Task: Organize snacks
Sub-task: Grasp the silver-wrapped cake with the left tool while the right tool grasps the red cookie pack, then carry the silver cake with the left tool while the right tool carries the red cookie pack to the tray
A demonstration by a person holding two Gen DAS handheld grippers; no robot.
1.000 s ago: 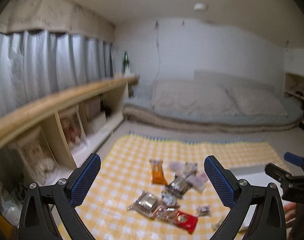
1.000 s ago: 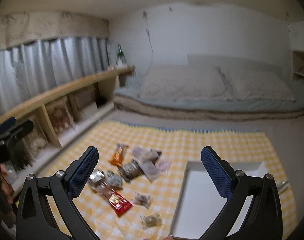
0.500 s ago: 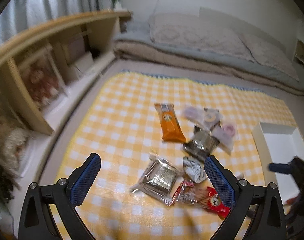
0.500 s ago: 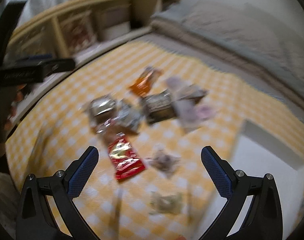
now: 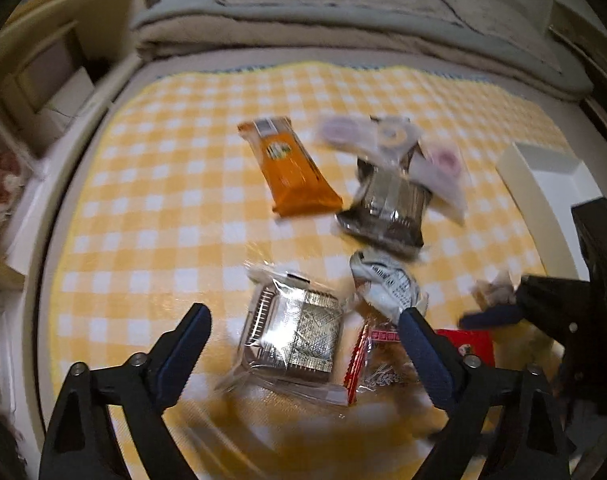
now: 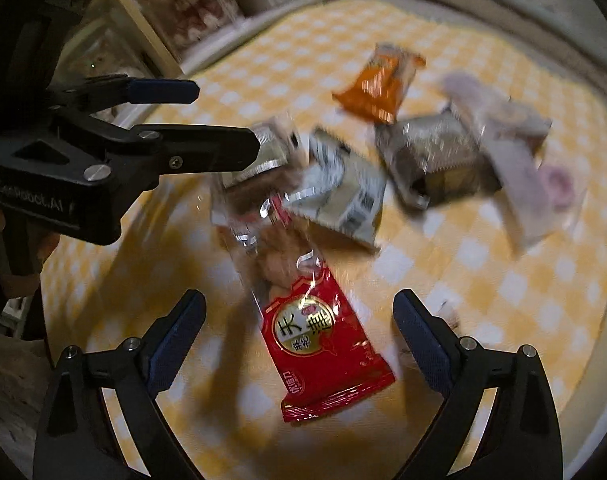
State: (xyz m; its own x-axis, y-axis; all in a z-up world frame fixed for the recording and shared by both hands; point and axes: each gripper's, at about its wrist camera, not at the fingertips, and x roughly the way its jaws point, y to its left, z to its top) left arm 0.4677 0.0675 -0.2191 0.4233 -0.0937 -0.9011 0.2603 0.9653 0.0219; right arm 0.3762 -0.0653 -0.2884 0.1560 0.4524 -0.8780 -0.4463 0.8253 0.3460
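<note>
Snacks in crinkly glossy wrappers, a red packet [image 6: 327, 344] and a silver square pack [image 5: 293, 330], lie under the downward-tilted right gripper [image 6: 299, 332] and left gripper [image 5: 305, 340], both wide apart but just narrowing, gripping nothing.

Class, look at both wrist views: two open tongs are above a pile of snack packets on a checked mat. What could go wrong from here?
1. The red packet between the right tongs overlaps a clear wrapper, so a grab may drag its neighbours along.
2. The left tongs, over the silver clear-wrapped packet, work close beside the right ones; they could knock together.
3. Both jaws have just been closing a little while the views are blurred, so a pinch may miss or crush a snack.
</note>
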